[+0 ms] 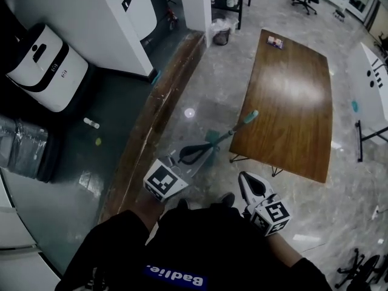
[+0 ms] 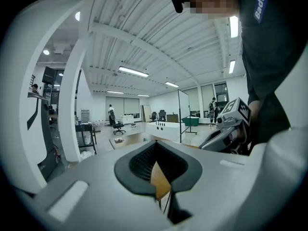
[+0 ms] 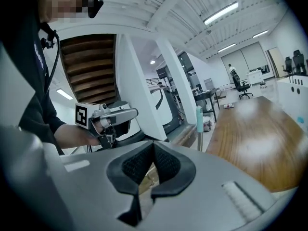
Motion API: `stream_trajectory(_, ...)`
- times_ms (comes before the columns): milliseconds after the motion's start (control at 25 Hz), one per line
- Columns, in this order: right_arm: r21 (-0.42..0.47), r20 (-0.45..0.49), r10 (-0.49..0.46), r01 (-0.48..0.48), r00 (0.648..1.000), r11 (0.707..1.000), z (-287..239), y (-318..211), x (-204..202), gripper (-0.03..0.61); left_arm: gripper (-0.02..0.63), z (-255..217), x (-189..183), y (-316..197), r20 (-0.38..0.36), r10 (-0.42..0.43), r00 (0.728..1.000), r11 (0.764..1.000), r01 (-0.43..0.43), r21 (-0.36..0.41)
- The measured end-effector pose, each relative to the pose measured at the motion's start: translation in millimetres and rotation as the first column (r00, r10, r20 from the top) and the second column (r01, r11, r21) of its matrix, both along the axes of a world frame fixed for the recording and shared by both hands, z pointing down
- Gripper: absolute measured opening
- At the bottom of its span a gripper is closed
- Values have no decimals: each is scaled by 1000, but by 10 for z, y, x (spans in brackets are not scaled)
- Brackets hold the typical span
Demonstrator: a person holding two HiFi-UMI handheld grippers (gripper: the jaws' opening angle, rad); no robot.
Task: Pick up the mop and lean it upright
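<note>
The table (image 1: 291, 102) lies right of the ledge (image 1: 157, 120); a machine (image 1: 45, 65) stands left of it. The mop (image 1: 250, 116) stands at the table's left edge, ahead of the left gripper (image 1: 195, 154). The right gripper (image 1: 247, 179) lies before the table's near edge. A bin (image 1: 221, 36) stands behind the table.

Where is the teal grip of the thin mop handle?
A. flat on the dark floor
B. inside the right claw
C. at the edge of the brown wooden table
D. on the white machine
C: in the head view the teal grip of the thin mop handle sits right at the edge of the brown wooden table.
</note>
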State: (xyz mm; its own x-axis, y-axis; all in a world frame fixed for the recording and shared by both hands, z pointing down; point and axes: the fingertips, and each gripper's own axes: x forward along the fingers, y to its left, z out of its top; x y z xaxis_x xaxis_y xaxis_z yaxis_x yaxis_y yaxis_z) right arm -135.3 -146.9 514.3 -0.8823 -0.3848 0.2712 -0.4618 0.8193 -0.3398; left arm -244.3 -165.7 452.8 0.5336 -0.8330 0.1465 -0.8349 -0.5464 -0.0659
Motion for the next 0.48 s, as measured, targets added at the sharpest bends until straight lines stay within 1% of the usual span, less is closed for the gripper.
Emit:
stream_trajectory(120, 25, -4, 38, -37, 999, 999, -113, 194, -81, 5, 18, -77, -77, 239, -12, -2, 1000, 1000, 2, 1)
stream_trajectory(320, 60, -18, 88, -87, 996, 994, -185, 727, -331, 5, 18, -201, -324, 764, -46, -6, 999, 1000, 5, -11)
stream_trajectory(480, 70, -53, 135, -131, 989, 989, -166, 1147, -459, 5, 18, -293, -498, 1211, -94, 11, 996, 1000, -12, -3)
